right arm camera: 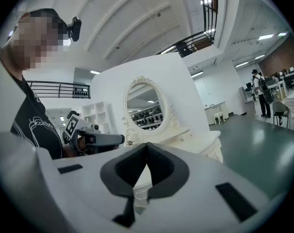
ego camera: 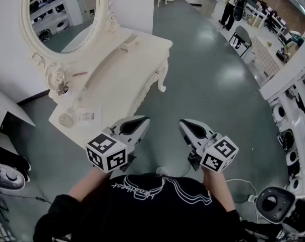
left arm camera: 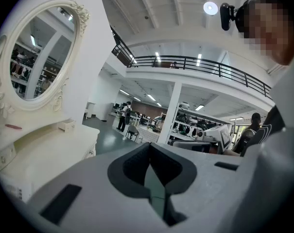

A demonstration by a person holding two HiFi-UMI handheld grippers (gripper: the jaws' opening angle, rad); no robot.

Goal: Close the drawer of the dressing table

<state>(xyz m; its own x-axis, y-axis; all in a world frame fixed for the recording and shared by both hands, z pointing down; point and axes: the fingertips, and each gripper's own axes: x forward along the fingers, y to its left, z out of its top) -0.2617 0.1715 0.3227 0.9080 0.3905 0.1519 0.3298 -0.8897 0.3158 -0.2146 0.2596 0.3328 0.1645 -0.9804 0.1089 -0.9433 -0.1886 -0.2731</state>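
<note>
Ahead-left of both shut, empty jaws: dressing table (ego camera: 127, 69). Bring left gripper (ego camera: 137, 121) & right gripper (ego camera: 188, 125) in level; push drawer front squarely.

The dressing table (ego camera: 123, 67) is smooth and cream-painted, probably wood, with a satin sheen; the floor (ego camera: 207, 79) is glossy.

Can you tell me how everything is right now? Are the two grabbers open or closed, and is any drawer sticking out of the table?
Left hand-held gripper: shut, nothing in it.
Right hand-held gripper: shut, nothing in it.
Dressing table: standing, neither gripper touching it.
Table front: looks flush, no drawer sticking out.
Mirror: upright at the back of the table.
Paper: lying flat on the tabletop.
</note>
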